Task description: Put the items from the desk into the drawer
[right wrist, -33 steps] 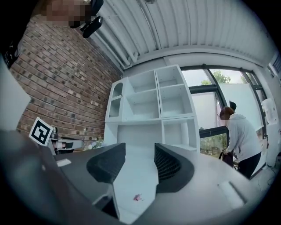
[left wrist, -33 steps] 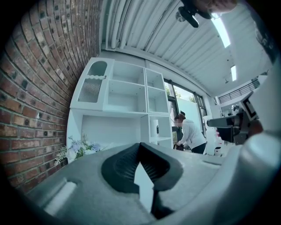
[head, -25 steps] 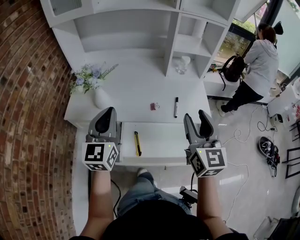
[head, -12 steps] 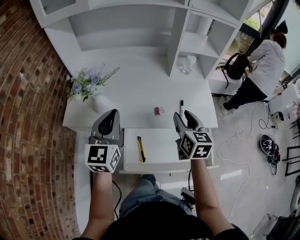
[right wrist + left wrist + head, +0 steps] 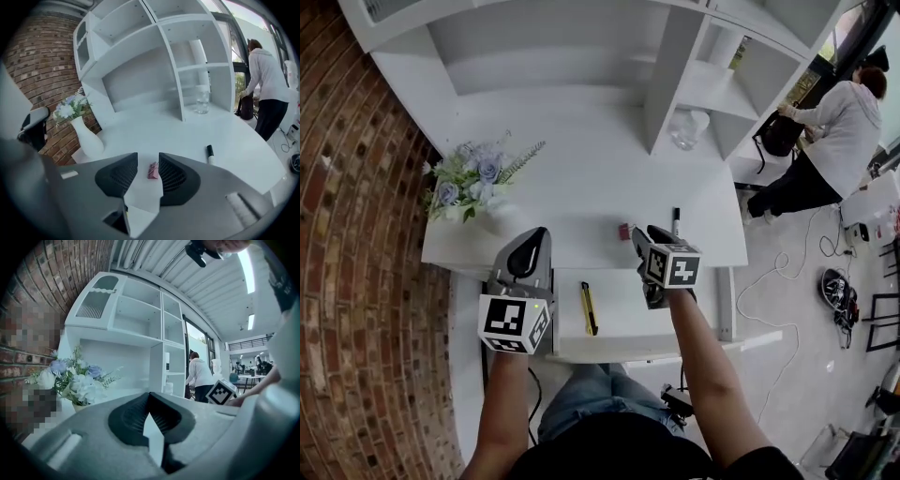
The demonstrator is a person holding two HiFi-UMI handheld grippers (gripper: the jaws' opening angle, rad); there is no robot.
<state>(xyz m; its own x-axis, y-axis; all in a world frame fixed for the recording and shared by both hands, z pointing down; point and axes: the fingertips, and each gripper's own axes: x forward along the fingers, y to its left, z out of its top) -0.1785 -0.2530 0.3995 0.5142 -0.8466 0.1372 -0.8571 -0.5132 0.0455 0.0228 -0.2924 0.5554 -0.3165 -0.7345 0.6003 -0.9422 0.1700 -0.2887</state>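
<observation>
A pink binder clip [image 5: 624, 231] and a black marker [image 5: 676, 221] lie on the white desk [image 5: 572, 187]. Below the desk's front edge, the open drawer [image 5: 623, 323] holds a yellow utility knife [image 5: 589, 307]. My right gripper [image 5: 645, 235] hovers low over the desk, just right of the clip. In the right gripper view the clip [image 5: 153, 170] shows in the gap ahead of the right gripper [image 5: 148, 156]. Its jaws have just been closing but stand apart, not pressing on it. My left gripper [image 5: 531, 255] is shut and empty at the drawer's left corner, its jaws [image 5: 149, 394] touching at the tips.
A white vase of blue and white flowers [image 5: 473, 178] stands at the desk's left end by the brick wall. A glass [image 5: 687, 127] sits in a shelf bay at the back right. A person [image 5: 844, 131] works by the window, with cables on the floor.
My right gripper has dropped and moved forward over the drawer to the desk edge beside the pink clip. The left gripper shifted slightly forward and lower.
</observation>
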